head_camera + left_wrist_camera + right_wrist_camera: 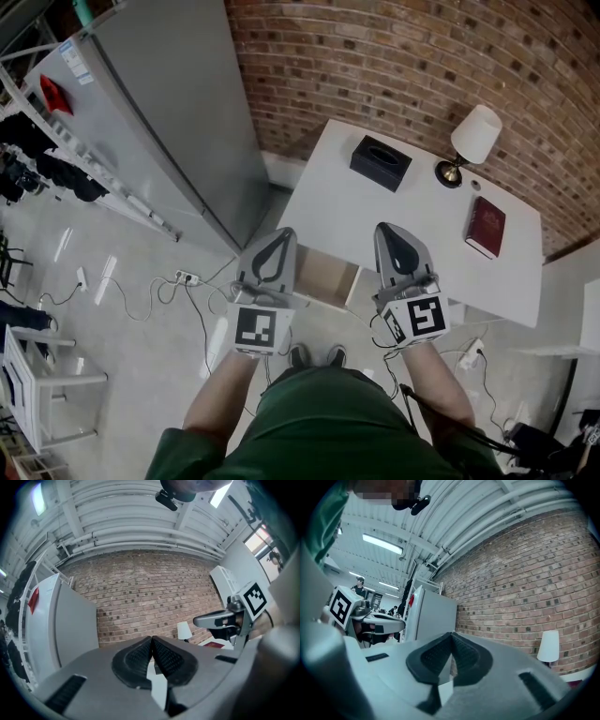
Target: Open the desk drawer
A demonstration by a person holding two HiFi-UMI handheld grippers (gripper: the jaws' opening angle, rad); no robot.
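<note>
Already the shallow pale-wood drawer stands pulled out from the white desk, so little seems left. Grey left gripper and right gripper flank it, jaws together, empty.

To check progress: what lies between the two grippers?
The open drawer shows between the left gripper and right gripper in the head view.

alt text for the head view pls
A person holds the left gripper and right gripper, both shut, either side of an open drawer in a white desk. On it: lamp, red book, black box.
</note>
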